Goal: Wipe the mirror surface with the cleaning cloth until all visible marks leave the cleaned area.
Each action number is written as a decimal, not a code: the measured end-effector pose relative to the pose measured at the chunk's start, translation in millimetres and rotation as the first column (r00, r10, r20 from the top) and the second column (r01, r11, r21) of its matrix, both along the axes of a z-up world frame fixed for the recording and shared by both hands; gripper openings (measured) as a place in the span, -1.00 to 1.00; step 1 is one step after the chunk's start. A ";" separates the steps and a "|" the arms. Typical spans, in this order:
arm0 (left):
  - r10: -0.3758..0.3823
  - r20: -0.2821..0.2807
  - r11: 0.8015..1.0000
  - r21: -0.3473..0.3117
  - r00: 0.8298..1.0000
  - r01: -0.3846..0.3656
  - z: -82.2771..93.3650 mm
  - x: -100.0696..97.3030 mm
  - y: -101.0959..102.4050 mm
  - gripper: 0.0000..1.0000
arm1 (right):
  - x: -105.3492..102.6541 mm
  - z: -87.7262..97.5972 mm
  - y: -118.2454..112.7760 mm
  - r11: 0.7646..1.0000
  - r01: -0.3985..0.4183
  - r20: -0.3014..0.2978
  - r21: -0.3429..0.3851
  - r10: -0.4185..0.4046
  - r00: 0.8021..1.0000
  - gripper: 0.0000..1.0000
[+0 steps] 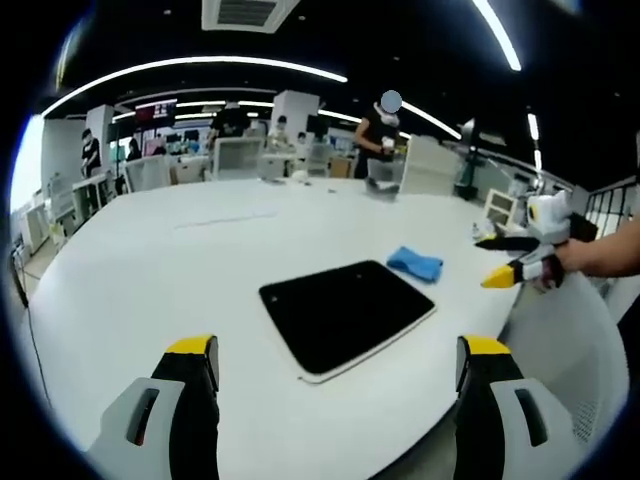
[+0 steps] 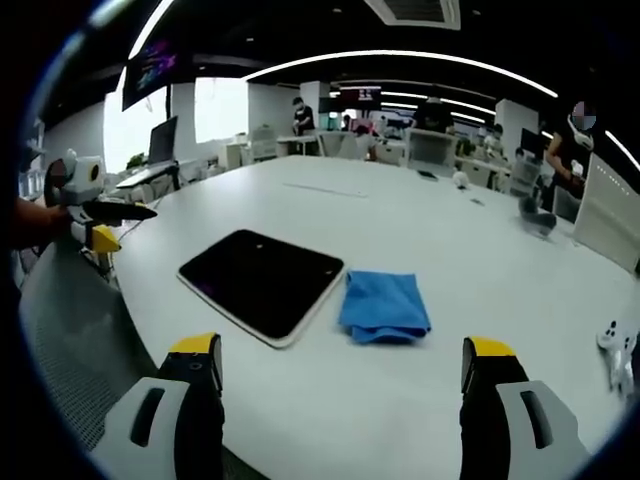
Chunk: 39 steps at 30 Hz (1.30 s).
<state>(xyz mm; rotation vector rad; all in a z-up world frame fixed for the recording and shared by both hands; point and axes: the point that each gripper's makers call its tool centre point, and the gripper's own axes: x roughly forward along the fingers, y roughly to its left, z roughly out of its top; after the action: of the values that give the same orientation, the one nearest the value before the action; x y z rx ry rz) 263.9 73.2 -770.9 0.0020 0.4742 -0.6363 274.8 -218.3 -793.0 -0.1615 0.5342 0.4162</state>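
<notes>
Two grippers hover over a broad white bench [image 1: 200, 260], both with fingers spread wide and holding nothing. In the left gripper view, the left gripper [image 1: 335, 375] sits at the near edge, its yellow-tipped fingers [image 1: 190, 350] framing the mirror [image 1: 345, 312], a dark rounded rectangle with a pale rim that lies flat on the bench. Just beyond its far right corner, apart from it, lies the crumpled blue cleaning cloth [image 1: 415, 263]. The right gripper [image 1: 512, 262] comes in from the right side, held by a hand [image 1: 580, 255], off the bench edge. In the right gripper view, the right gripper [image 2: 340, 372] faces the mirror [image 2: 262, 280] with the cleaning cloth [image 2: 385, 305] touching its right edge; the left gripper [image 2: 115, 222] shows at the far left. People stand at desks in the far background.
</notes>
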 end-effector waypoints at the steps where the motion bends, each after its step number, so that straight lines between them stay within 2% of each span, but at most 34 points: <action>1: -0.002 0.010 1.000 0.006 1.000 0.002 -1.1 0.0 0.9 0.99 | 0.0 0.1 0.6 1.000 -0.002 -0.001 0.003 0.002 1.000 0.99; 3: 0.000 -0.001 1.000 0.003 1.000 0.000 -5.2 -1.0 3.1 0.99 | -0.9 0.0 3.1 1.000 -0.015 0.001 -0.006 0.015 1.000 0.99; 4: 0.015 -0.032 1.000 0.009 0.999 -0.015 -9.1 -1.9 6.3 0.99 | -1.5 0.0 5.0 1.000 -0.021 0.000 -0.003 0.021 1.000 0.99; 5: 0.023 -0.035 1.000 0.016 0.999 -0.023 -9.4 -1.9 8.1 0.99 | -1.7 0.2 5.9 1.000 -0.025 -0.001 -0.002 0.025 1.000 0.99; 8: 0.051 0.009 0.999 -0.004 0.999 -0.051 -1.3 1.1 12.6 0.99 | -2.0 -0.4 6.3 0.999 -0.031 -0.001 -0.015 0.031 1.000 0.98; 10: 0.055 0.005 0.998 -0.013 0.998 -0.055 -1.2 1.7 13.1 0.99 | -2.5 -0.6 7.7 0.999 -0.037 -0.004 -0.019 0.037 0.999 0.98; 12: 0.049 -0.021 0.999 -0.007 0.999 -0.049 -5.4 0.1 12.6 0.99 | -2.6 -1.0 8.1 0.998 -0.045 -0.003 -0.032 0.044 0.999 0.97; 17: 0.013 0.009 1.000 0.013 1.000 -0.013 -3.9 -1.0 7.6 0.99 | -2.3 0.4 9.3 0.997 -0.053 0.001 -0.048 0.053 0.999 0.97; 20: 0.026 0.004 1.000 0.004 1.000 -0.026 -3.4 -0.9 9.4 0.99 | 0.6 8.1 11.7 0.996 -0.065 0.021 -0.057 0.066 0.998 0.99; 22: 0.032 0.009 0.999 0.009 0.999 -0.032 -3.0 -0.2 11.0 0.99 | -2.7 11.3 19.2 0.993 -0.106 0.021 -0.055 0.108 0.994 0.99; 25: 0.025 0.004 1.000 0.004 1.000 -0.025 -2.8 -1.0 9.2 0.99 | -4.8 9.0 19.9 0.994 -0.099 0.004 -0.040 0.099 0.995 0.99; 26: 0.023 0.004 1.000 0.002 1.000 -0.023 -2.5 -1.2 8.7 0.99 | -3.5 6.8 17.7 0.994 -0.090 0.015 -0.058 0.091 0.996 0.99; 28: 0.020 0.011 1.000 -0.003 1.000 -0.020 -0.6 -0.9 8.4 0.99 | -3.8 -2.1 8.2 0.995 -0.051 -0.015 -0.091 0.050 0.999 0.97; 31: 0.029 0.008 1.000 -0.008 1.000 -0.029 -0.3 -0.3 9.3 0.99 | -0.6 1.5 0.0 0.998 -0.010 0.006 -0.068 0.010 1.000 0.95; 32: 0.032 0.009 0.999 -0.007 0.999 -0.032 -0.3 -0.1 9.7 0.99 | -1.4 -1.5 -1.5 0.997 -0.005 -0.006 -0.075 0.004 1.000 0.92; 33: 0.040 0.009 0.999 0.005 0.999 -0.041 -1.2 0.7 11.3 0.99 | -4.8 -7.8 -1.5 0.995 -0.015 -0.037 -0.094 0.011 0.999 0.90; 36: 0.042 0.019 0.999 0.013 0.999 -0.042 -0.6 1.2 12.2 0.99 | -4.4 -6.2 0.8 0.995 -0.021 -0.024 -0.094 0.019 1.000 0.91; 39: 0.046 0.006 0.998 0.034 0.999 -0.047 -4.6 0.7 13.4 0.99 | -4.9 -7.7 0.0 0.994 -0.024 -0.028 -0.107 0.022 0.999 0.92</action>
<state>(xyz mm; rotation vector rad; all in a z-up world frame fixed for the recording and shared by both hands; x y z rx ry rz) 264.6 86.7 -775.5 0.0249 0.4791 -0.5824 270.0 -218.2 -800.7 -0.2662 0.5816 0.4126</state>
